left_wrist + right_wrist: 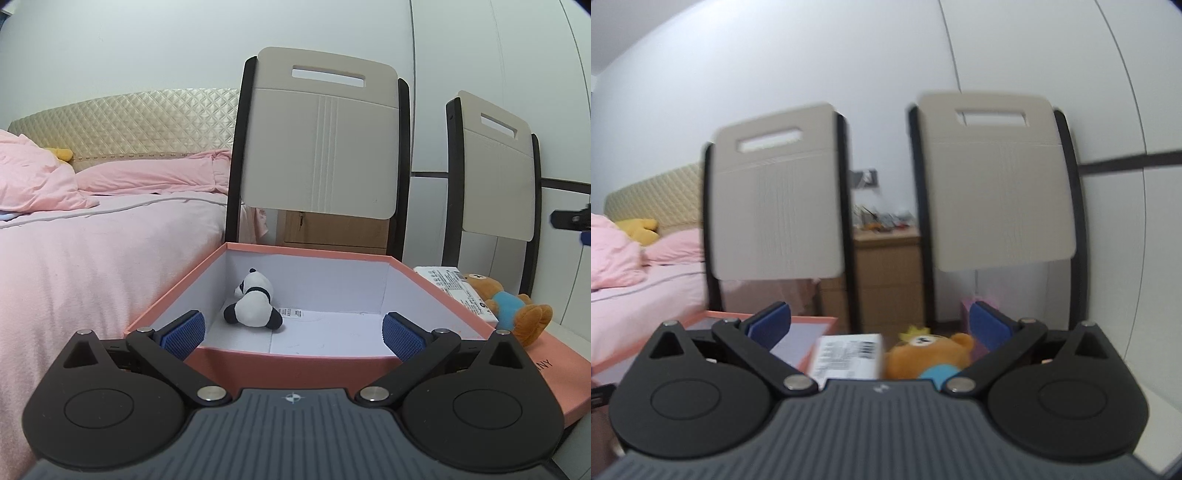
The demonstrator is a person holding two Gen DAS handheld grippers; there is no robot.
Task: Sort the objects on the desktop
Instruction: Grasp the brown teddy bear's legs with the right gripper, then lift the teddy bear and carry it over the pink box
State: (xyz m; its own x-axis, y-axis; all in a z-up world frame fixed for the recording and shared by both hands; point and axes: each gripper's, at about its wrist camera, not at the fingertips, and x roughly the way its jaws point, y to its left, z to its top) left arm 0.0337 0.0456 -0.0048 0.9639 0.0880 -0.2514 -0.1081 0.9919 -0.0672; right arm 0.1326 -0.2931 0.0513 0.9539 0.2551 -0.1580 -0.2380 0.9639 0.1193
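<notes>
A pink box (295, 360) with a white inside stands open in front of me. A small panda plush (253, 306) lies inside it at the left. My left gripper (291, 334) is open and empty over the box's near wall. To the right of the box, a white labelled packet (456, 290) and a brown bear plush in a blue shirt (509, 304) lie on a pink lid. In the blurred right wrist view, my right gripper (879, 328) is open and empty just behind the packet (849, 354) and the bear (931, 354). The box (812, 325) is at its left.
Two folding chairs (321, 147) (498, 166) stand behind the box. A bed with pink bedding (92, 240) lies to the left. A wooden nightstand (886, 269) with small items stands between the chairs. A white wall is behind.
</notes>
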